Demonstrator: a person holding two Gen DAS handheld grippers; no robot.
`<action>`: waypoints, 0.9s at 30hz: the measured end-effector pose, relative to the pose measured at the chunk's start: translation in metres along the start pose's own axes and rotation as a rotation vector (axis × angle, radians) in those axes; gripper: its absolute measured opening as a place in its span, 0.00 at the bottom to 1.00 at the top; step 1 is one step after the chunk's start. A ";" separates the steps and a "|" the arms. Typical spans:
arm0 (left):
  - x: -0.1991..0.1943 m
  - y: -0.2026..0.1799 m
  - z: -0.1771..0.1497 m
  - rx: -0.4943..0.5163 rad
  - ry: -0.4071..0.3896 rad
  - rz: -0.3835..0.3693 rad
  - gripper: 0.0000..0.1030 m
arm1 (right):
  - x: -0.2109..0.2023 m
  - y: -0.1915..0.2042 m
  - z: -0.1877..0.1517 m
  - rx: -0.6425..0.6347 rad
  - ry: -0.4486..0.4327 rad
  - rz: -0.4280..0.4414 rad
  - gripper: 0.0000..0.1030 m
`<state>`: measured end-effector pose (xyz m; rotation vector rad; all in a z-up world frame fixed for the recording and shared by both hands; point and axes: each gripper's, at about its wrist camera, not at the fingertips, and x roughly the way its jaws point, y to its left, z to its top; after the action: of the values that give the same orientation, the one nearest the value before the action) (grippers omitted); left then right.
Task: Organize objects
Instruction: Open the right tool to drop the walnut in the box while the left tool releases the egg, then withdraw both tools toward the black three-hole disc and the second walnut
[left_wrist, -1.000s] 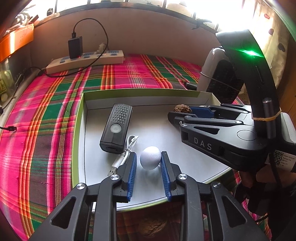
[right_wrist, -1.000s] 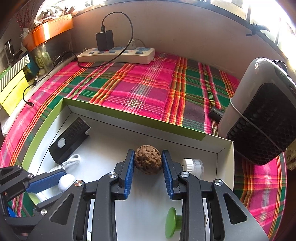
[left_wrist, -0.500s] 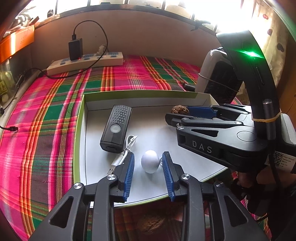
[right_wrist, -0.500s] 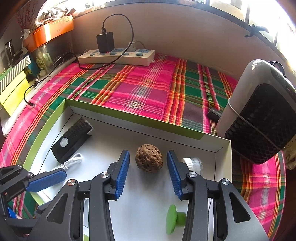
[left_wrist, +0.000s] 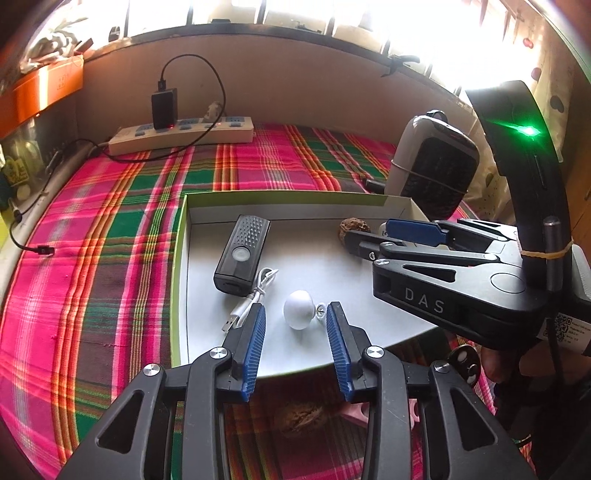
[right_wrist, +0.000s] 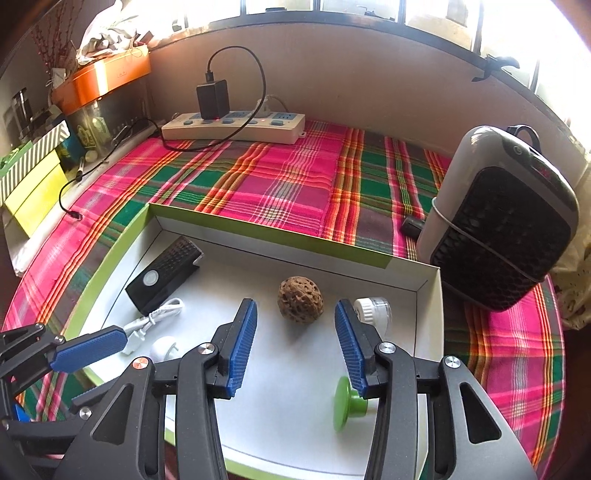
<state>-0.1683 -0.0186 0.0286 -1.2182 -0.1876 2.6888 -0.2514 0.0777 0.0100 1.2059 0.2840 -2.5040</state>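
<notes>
A white tray with a green rim (left_wrist: 178, 280) lies on the plaid cloth. In it, a small white ball (left_wrist: 298, 314) rests between the fingers of my left gripper (left_wrist: 296, 305); the jaws are opening and the pads stand clear of it. A brown walnut (right_wrist: 300, 300) sits on the tray floor between the fingers of my right gripper (right_wrist: 295, 302); these jaws are opening too and do not touch it. The tray also holds a black light (left_wrist: 242, 254), a white USB cable (left_wrist: 251, 299), a green knob (right_wrist: 347, 402) and a white-capped jar (right_wrist: 371, 308).
A second walnut (left_wrist: 301, 419) lies on the cloth just in front of the tray. A black-and-white heater (right_wrist: 495, 221) stands to the right of the tray. A power strip (right_wrist: 236, 127) with a charger runs along the back wall. Boxes are stacked at the far left.
Both grippers have let go: the left pads have parted from the white ball and the right pads from the walnut. Both objects now rest on the tray. The left gripper has drawn back slightly.
</notes>
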 end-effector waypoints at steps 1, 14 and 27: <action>-0.002 0.000 0.000 -0.001 -0.004 -0.002 0.31 | -0.004 0.000 -0.001 0.001 -0.005 -0.001 0.44; -0.040 0.000 -0.014 -0.010 -0.054 0.012 0.32 | -0.047 0.010 -0.024 0.018 -0.073 0.012 0.44; -0.067 0.015 -0.040 -0.041 -0.063 0.034 0.32 | -0.082 0.013 -0.055 0.043 -0.117 0.014 0.44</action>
<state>-0.0968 -0.0465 0.0481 -1.1595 -0.2334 2.7675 -0.1594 0.1017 0.0404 1.0682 0.1925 -2.5686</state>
